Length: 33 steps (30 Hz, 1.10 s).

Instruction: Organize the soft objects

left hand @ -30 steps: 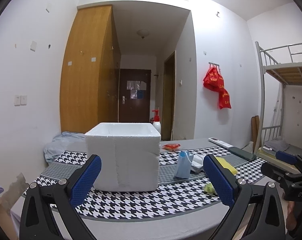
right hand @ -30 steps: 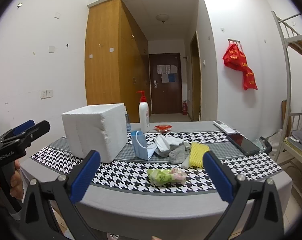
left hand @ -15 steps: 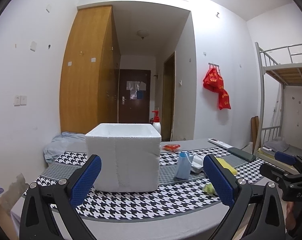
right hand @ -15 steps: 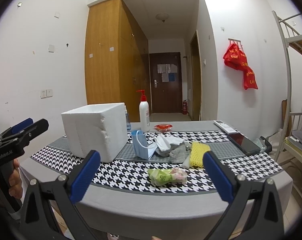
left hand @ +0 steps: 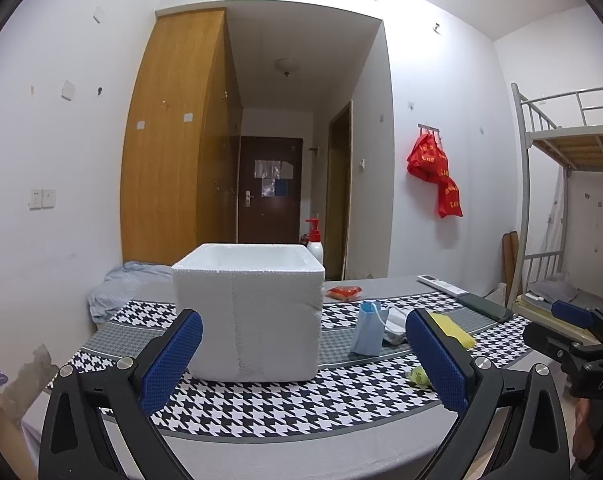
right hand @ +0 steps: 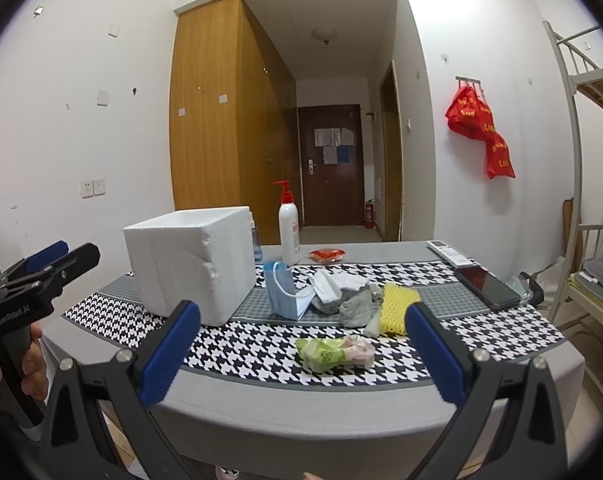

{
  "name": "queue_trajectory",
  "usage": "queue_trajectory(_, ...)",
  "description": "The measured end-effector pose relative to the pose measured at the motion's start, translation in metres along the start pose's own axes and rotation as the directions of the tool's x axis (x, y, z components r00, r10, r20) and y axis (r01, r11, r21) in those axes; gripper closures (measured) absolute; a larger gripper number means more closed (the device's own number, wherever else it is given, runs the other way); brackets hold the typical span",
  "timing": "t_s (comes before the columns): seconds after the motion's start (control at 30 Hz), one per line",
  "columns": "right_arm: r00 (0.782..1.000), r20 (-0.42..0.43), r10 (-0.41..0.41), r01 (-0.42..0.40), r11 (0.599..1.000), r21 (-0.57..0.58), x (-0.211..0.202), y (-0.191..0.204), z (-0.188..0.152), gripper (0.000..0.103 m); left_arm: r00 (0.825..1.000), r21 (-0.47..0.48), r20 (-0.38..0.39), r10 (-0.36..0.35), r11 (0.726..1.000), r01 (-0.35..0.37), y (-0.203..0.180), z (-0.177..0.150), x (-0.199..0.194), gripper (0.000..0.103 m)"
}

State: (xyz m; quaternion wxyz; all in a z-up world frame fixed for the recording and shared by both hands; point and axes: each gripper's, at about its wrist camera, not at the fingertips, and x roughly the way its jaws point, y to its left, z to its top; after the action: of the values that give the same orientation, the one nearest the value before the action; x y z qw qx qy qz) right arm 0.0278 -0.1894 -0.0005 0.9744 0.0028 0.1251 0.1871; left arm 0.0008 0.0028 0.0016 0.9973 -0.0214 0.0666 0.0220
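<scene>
Left gripper [left hand: 303, 354]: held off the near table edge, jaws spread wide and empty, touching nothing; it faces the box, probably waiting to start.
Right gripper [right hand: 301, 350]: also short of the table, jaws wide apart with nothing between them, lined up on the soft pile.
Green packet [right hand: 333, 354]: nearest soft item, lying alone on the houndstooth table runner [right hand: 237, 346], likely the easiest first pick.
Yellow foam net [right hand: 397, 306]: just behind the packet, touching the grey cloth [right hand: 355, 308].
Blue face mask [right hand: 287, 294]: standing folded beside the white masks [right hand: 333, 284].
White foam box [right hand: 191, 264]: open-topped, left of the pile, apparently the destination; its inside is not visible.
Pump bottle [right hand: 288, 228]: upright behind the box.
</scene>
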Motion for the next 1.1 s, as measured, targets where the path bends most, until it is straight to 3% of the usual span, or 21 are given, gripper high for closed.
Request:
queue_trajectory(0.53,0.999,-0.035,-0.013,0.013,1.000,0.000,0.016,-0.004,-0.007,0.000,1.000,0.021,-0.022,0.007,1.000,-0.007,0.004,-0.002,0.015,0.001)
queue_trajectory(1.1,0.994,-0.107,-0.037,0.039,0.999,0.017,0.062,-0.027,-0.008,0.000,0.986,0.050,-0.102,-0.132,0.989,0.138,-0.009,-0.002,0.059,0.001)
